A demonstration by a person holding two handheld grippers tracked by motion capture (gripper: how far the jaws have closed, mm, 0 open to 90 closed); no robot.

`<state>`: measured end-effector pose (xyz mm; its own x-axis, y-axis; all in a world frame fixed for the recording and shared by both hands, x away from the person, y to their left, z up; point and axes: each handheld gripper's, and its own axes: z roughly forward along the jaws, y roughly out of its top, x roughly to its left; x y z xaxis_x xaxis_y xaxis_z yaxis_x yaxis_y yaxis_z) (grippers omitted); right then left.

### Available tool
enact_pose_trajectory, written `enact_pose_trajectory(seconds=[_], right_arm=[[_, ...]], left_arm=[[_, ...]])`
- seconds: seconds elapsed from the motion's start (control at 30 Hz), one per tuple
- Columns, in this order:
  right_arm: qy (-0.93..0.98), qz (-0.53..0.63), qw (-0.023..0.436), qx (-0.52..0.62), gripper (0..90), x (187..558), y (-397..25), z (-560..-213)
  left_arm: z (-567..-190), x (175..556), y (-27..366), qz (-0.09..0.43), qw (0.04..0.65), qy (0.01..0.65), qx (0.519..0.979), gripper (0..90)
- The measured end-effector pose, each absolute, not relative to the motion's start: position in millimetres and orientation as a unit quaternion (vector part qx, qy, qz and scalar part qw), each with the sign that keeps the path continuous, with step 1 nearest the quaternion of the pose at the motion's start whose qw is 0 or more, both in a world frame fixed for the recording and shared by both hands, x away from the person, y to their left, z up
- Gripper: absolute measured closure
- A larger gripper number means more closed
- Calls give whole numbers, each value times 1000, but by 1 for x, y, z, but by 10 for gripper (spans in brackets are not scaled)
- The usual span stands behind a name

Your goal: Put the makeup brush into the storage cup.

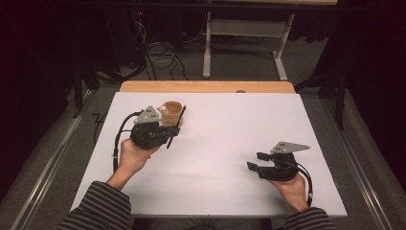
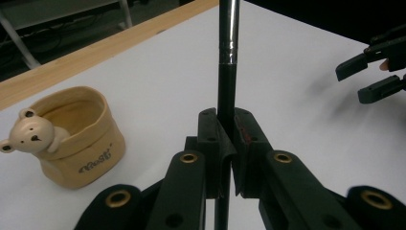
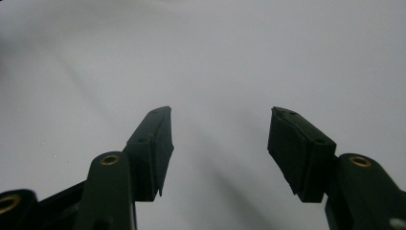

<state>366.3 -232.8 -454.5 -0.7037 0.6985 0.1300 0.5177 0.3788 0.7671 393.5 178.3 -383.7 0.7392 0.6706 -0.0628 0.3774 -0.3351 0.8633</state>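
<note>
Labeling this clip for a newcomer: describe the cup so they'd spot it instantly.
Start at the white table, far left part, near its wooden edge. Beside the left gripper, which clamps a dark pen, stands the cup: tan, with a small bear head peeking over its rim.

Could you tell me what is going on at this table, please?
A person holds a gripper in each hand over a white table. The left gripper has its jaws shut on a black pen, close beside a tan bear cup standing upright. The pen is not yet in the cup. The right gripper waits apart, jaws open and holding nothing.
</note>
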Motion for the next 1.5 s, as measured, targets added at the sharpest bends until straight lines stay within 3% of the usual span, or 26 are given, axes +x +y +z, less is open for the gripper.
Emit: enact_pose_trajectory(seconds=[0.57, 1.5], right_arm=[[810, 435, 106, 379, 419, 366, -240, -453], [813, 430, 95, 380, 420, 366, -239, -456]], left_arm=[[-365, 419, 199, 165, 493, 348, 780, 834], [-362, 459, 200, 170, 496, 365, 770, 834]])
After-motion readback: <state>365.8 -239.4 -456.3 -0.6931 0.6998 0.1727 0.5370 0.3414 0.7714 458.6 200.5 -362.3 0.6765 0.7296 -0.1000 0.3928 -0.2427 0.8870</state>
